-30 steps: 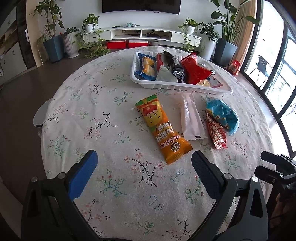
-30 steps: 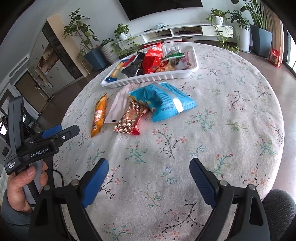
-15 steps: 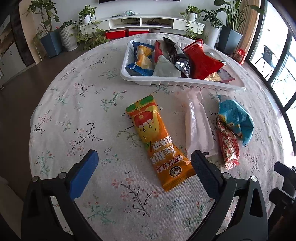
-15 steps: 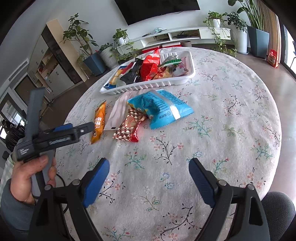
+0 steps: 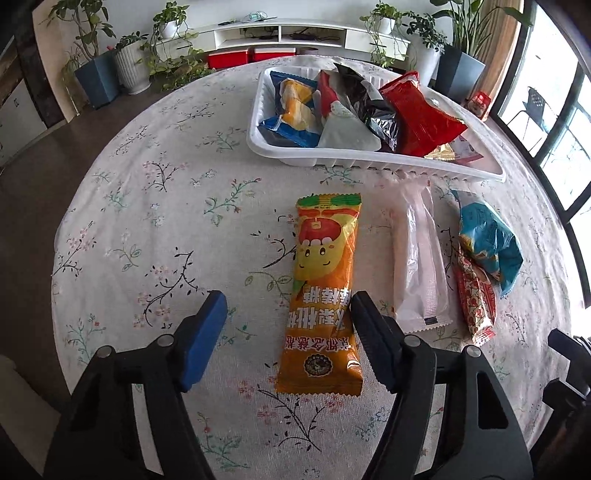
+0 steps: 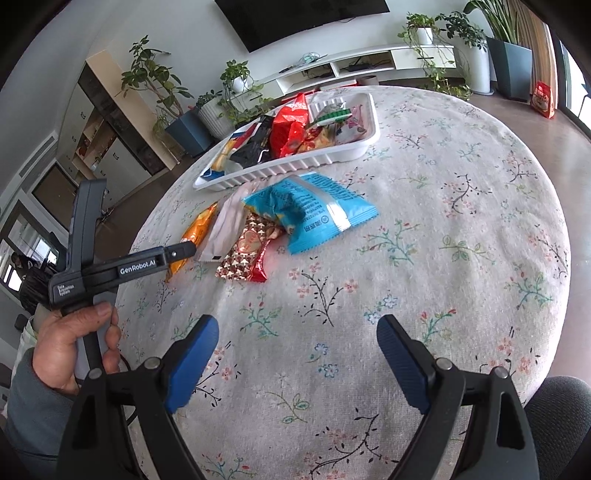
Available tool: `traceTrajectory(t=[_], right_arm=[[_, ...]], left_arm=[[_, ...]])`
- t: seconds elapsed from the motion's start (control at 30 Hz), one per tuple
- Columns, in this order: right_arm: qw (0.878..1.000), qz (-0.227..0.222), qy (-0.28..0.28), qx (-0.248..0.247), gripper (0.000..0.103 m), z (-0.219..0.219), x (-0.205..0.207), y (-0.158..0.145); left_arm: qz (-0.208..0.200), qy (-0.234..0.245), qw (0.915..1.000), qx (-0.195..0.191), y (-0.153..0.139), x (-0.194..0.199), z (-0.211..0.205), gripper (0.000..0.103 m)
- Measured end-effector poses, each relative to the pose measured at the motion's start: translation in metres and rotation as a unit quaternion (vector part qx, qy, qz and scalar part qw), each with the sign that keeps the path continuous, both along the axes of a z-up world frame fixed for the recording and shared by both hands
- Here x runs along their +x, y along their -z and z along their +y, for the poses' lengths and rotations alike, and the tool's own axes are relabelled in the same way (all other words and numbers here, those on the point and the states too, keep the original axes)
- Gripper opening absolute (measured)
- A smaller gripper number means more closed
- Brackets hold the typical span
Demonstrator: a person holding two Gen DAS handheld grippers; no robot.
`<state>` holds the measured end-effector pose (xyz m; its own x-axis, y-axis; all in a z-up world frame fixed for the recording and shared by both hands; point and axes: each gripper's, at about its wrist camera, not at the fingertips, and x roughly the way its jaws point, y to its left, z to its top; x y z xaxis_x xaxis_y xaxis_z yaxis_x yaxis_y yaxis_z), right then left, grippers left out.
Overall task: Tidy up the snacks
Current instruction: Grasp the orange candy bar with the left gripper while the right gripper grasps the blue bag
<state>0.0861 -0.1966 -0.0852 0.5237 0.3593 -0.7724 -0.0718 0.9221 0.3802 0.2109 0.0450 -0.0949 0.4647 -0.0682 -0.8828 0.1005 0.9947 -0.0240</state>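
Note:
An orange snack pack point(image 5: 323, 295) lies on the flowered tablecloth, its lower half between the open fingers of my left gripper point(image 5: 288, 317), nearer the right finger. Right of it lie a white pack point(image 5: 419, 258), a red patterned pack point(image 5: 474, 295) and a blue bag point(image 5: 487, 240). A white tray point(image 5: 369, 162) behind them holds several snacks. My right gripper point(image 6: 295, 341) is open and empty over bare cloth, well short of the blue bag point(image 6: 314, 210), red pack point(image 6: 247, 251) and tray point(image 6: 295, 166).
The round table point(image 6: 461, 221) drops off to the floor all around. Potted plants point(image 5: 92, 74) and a low white shelf point(image 5: 295, 33) stand behind. A dark chair seat point(image 6: 554, 406) is at the lower right of the right wrist view. The left tool and hand point(image 6: 74, 332) show there.
My left gripper has moved forward and down onto the orange pack, and its fingers have narrowed somewhat around it. My right gripper has barely moved.

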Motion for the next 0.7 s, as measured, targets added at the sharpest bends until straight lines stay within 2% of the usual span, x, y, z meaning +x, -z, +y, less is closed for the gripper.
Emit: traceTrajectory(t=[0.1,0.17,0.23,0.3,0.4,0.5,0.7], right_arm=[[1.0,-0.002,0.0,-0.005,0.09,0.0,0.001,-0.002],[1.0,-0.004,0.001,-0.009,0.09,0.0,0.003,-0.004],[1.0,-0.009,0.0,-0.016,0.09,-0.001,0.007,-0.008],[1.0,-0.015,-0.004,-0.022,0.09,-0.002,0.014,-0.013],[0.999,-0.025,-0.016,-0.039,0.09,-0.002,0.03,-0.018],[0.997,-0.031,-0.04,-0.061,0.09,0.002,0.05,-0.023],[0.989,-0.014,-0.099,-0.109,0.089,0.015,0.093,-0.014]], left_arm=[[0.004,0.025,0.9996,0.008,0.003,0.009,-0.003,0.068],[0.004,0.038,0.9993,0.008,0.004,0.013,-0.004,0.064],[0.0,0.048,0.9988,0.008,0.003,0.014,-0.005,0.054],[-0.003,0.051,0.9987,0.007,0.003,0.014,-0.003,0.051],[-0.008,0.056,0.9984,0.006,0.002,0.014,-0.002,0.03],[-0.008,0.073,0.9972,-0.016,0.001,0.012,0.0,0.023],[-0.006,0.087,0.9955,-0.037,0.002,0.008,0.003,0.023]])
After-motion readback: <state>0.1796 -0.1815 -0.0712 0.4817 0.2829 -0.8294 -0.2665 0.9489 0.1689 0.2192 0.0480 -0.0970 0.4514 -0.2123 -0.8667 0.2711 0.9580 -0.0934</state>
